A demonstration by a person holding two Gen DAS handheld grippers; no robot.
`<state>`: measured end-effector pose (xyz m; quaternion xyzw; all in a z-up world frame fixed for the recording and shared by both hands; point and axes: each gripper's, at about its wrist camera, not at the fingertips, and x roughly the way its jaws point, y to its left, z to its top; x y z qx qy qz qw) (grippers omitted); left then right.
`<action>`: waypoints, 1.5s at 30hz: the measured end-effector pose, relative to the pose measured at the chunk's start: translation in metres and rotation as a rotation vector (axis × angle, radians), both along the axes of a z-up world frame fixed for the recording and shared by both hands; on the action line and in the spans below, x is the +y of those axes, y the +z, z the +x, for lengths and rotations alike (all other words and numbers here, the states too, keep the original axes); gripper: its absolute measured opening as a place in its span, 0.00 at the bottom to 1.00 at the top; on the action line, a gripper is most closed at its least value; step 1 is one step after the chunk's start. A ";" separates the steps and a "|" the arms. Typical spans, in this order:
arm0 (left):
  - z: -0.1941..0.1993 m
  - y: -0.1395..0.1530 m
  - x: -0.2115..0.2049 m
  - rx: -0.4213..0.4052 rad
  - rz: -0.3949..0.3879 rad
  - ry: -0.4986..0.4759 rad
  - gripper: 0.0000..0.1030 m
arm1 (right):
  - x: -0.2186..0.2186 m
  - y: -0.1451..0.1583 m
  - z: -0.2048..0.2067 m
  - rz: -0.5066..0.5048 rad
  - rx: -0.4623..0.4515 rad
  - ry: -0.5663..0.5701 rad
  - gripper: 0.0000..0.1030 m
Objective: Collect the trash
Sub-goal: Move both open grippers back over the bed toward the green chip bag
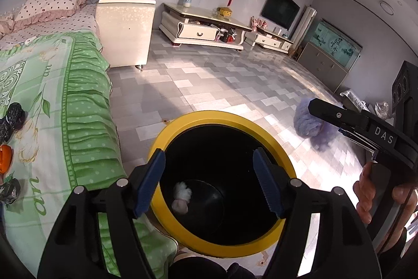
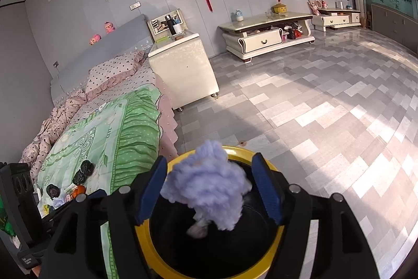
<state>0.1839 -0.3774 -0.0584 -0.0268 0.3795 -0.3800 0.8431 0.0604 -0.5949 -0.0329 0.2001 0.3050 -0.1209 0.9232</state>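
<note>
A black bin with a yellow rim (image 1: pixel 263 129) stands on the floor beside the bed; it also shows in the right wrist view (image 2: pixel 142 239). A white and pink wad (image 1: pixel 180 198) lies at its bottom. My left gripper (image 1: pixel 211 179) is open and empty above the bin mouth. My right gripper (image 2: pixel 210 187) is open above the bin, with a fluffy lavender wad (image 2: pixel 209 190) between its jaws, apparently loose and dropping; the wad also shows in the left wrist view (image 1: pixel 307 122). Black crumpled bags (image 1: pixel 11 119) and an orange scrap (image 1: pixel 5 157) lie on the green blanket.
The bed with the green blanket (image 1: pixel 65 101) is left of the bin. A white nightstand (image 1: pixel 125 25), a low TV cabinet (image 1: pixel 203 28) and grey cupboards (image 1: pixel 324 64) stand along the walls. Tiled floor (image 2: pixel 313 109) stretches right. More trash lies on the blanket (image 2: pixel 78 177).
</note>
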 end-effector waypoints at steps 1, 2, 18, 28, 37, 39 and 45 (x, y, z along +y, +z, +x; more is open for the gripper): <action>-0.002 0.003 0.004 0.000 -0.001 0.009 0.71 | 0.000 -0.001 0.000 0.003 0.005 -0.005 0.65; -0.001 0.004 0.008 -0.003 0.001 0.019 0.72 | 0.000 -0.002 -0.001 0.004 0.009 -0.009 0.66; 0.004 0.029 0.146 -0.112 0.039 0.236 0.83 | 0.099 0.035 -0.007 -0.070 -0.110 0.188 0.71; 0.010 0.032 0.274 -0.131 0.089 0.452 0.83 | 0.213 0.054 0.008 -0.092 -0.157 0.435 0.71; 0.021 0.015 0.380 -0.097 0.168 0.625 0.83 | 0.304 0.032 0.026 -0.077 -0.110 0.637 0.71; 0.024 0.008 0.399 -0.086 0.185 0.657 0.83 | 0.323 0.023 0.029 -0.079 -0.090 0.675 0.71; 0.031 -0.024 0.445 -0.037 0.221 0.725 0.83 | 0.375 -0.016 0.042 -0.080 0.002 0.786 0.71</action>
